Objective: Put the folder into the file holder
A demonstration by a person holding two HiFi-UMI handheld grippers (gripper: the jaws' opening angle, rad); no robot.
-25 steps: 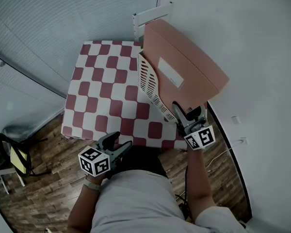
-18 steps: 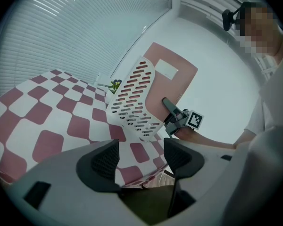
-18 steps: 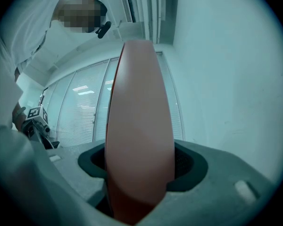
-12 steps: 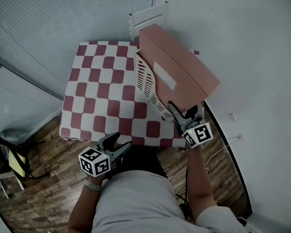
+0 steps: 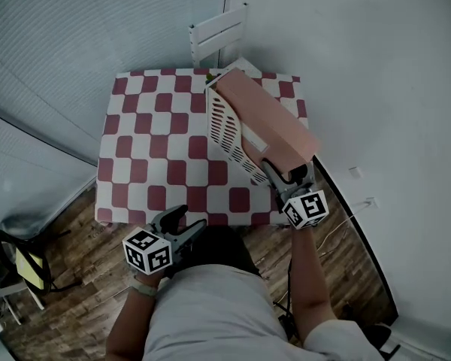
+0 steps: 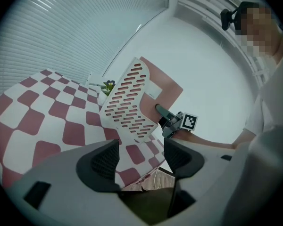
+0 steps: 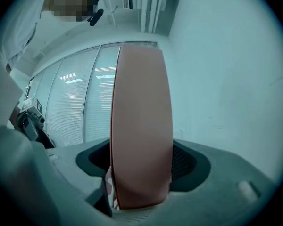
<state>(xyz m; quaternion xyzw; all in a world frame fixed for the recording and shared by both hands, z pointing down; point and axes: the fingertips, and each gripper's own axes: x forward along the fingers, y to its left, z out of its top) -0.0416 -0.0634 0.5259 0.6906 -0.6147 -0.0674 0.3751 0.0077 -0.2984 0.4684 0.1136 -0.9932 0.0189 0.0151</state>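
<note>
The right tongs (image 7: pixel 142 161) are opening, their jaws standing wide on either side of the spine of the thick salmon-pink box folder (image 5: pixel 267 119). The right gripper view shows that spine filling the gap between the pads. Whether a pad still brushes it is hard to judge, but they no longer seem to press on it.

In the head view these tongs sit at about 4 o'clock of the red-and-white checked tabletop (image 5: pixel 146 145), at its near right corner, and point towards 11 o'clock along the folder. The folder stands on its long edge, tilted, and runs from 11 o'clock to 5 o'clock along the tabletop's right side. It lies inside the white slotted plastic file holder (image 5: pixel 227 130), whose perforated side wall rests against the folder's 9 o'clock face. The folder's near end sticks out of the holder towards the tongs.

The left tongs (image 6: pixel 141 159) hold nothing. Their jaws are only a little apart, and the narrow gap shows just the tabletop's edge and the floor. They hover at about 7 o'clock, just off the near edge and close to the person's body, well apart from the holder.

A small green plant (image 6: pixel 107 85) peeks out behind the holder's far end. Beyond the tabletop, at 12 o'clock, stands a white slatted chair back (image 5: pixel 218 32). Brown wood-plank floor (image 5: pixel 60 292) spreads out at 7 o'clock.
</note>
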